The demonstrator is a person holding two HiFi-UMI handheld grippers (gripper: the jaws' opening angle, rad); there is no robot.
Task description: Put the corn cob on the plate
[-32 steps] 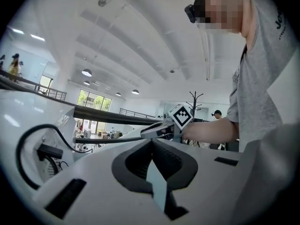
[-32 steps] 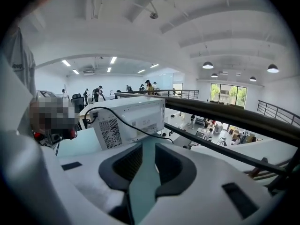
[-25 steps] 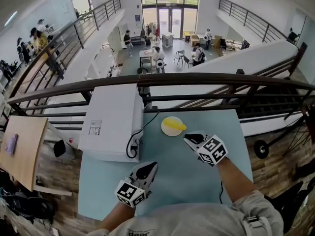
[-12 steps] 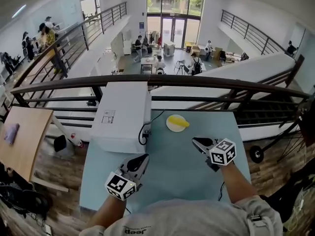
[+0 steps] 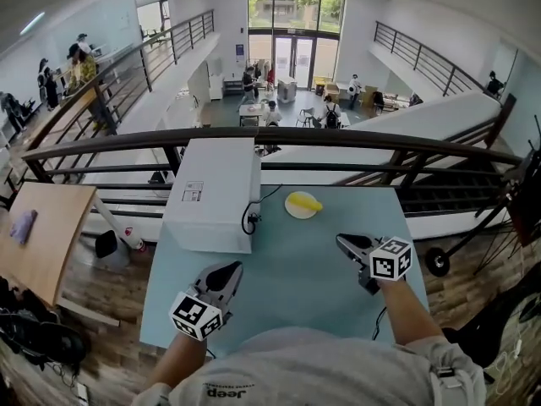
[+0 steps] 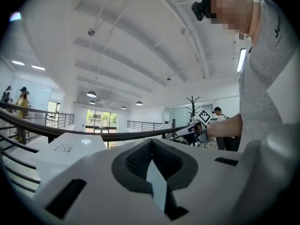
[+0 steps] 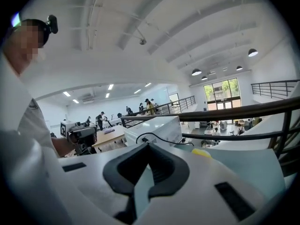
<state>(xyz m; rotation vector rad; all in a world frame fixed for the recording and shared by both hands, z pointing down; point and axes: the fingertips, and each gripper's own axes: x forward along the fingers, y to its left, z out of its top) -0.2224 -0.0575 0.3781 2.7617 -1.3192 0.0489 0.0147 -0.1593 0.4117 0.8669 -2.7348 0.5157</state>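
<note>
Since the corn cob (image 5: 307, 201) already lies on the plate (image 5: 295, 214), the task looks done as far as these views show. The plate stands at the far end of the tabletop (image 5: 296, 269), near the railing and just right of the white box (image 5: 215, 193). The cob lies across the plate, its right end reaching the rim.

Both grippers are at the near end, close to the person and well apart from the plate. The left gripper (image 5: 230, 266) has its jaws together with nothing between them; only the pale tabletop shows through the slot below the pads. The right gripper (image 5: 341, 240) is likewise closed and empty, pointing slightly down across the table, with the yellow cob visible far beyond it.

I judge nothing is left to do except perhaps resting the grippers.
</note>
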